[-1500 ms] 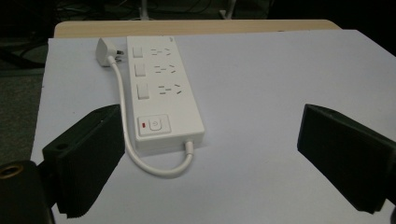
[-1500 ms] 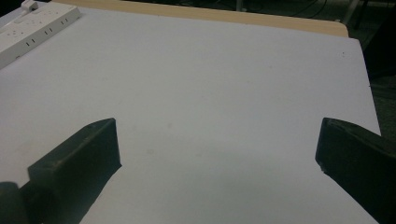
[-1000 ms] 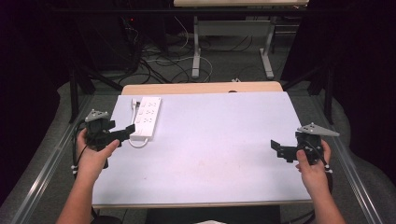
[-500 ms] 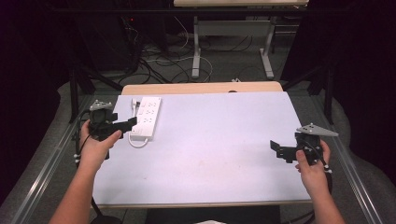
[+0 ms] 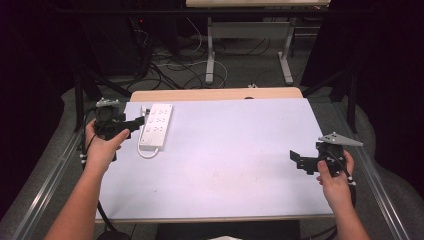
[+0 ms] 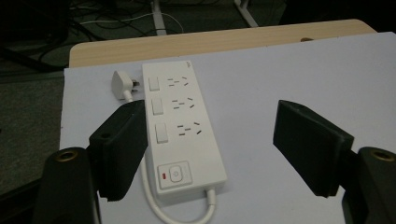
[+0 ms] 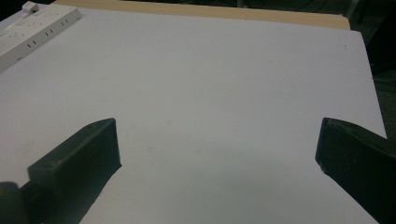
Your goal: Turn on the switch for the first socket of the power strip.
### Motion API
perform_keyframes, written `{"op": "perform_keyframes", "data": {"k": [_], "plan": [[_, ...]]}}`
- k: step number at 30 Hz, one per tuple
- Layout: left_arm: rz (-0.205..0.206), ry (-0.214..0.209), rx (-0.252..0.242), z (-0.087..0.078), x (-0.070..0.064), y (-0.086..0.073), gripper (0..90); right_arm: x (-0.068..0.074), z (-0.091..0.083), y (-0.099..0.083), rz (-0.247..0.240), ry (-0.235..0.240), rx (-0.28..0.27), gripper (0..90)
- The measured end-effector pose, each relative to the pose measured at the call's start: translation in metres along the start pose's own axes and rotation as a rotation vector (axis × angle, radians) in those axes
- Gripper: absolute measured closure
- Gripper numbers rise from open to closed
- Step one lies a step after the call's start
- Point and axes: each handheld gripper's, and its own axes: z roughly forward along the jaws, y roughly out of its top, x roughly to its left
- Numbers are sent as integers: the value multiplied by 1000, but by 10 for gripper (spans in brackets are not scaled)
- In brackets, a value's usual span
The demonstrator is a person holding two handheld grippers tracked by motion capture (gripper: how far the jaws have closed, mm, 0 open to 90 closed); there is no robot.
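The only obstacle on your table (image 5: 225, 165) was the white power strip (image 5: 156, 126) at the upper left of the high view, its plug (image 6: 122, 84) and cable (image 6: 159, 205) lying just beside it. From centre frame to the right edge the surface lay bare, giving you free passage.

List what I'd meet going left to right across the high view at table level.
left gripper → white power strip → bare stretch of the white table surface → right gripper
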Motion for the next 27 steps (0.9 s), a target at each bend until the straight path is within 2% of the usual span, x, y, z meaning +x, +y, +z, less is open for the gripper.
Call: {"op": "perform_keyframes", "data": {"k": [3, 8, 14, 15, 16, 19, 20, 27], "plan": [[2, 11, 8, 1, 2, 3, 282, -1, 0, 0, -9, 4, 4, 0], [-23, 22, -10, 4, 4, 10, 307, -2, 1, -1, -6, 7, 2, 0], [-26, 33, 21, 10, 7, 20, 321, -3, 2, -2, -2, -3, -9, 0], [-28, 36, 13, 12, 7, 22, 326, -3, 2, -2, 1, 0, 2, 0], [-28, 38, 26, 12, 7, 23, 329, -3, 2, -2, 4, 3, 9, 0], [-29, 46, 25, 17, 8, 27, 336, -3, 3, -2, -1, -1, 4, 0], [-26, 47, 41, 18, 9, 29, 338, -3, 3, -3, 6, 2, 7, 0], [-44, 69, 41, 27, 16, 35, 340, -3, 5, -4, 1, 4, 11, 0]]}}
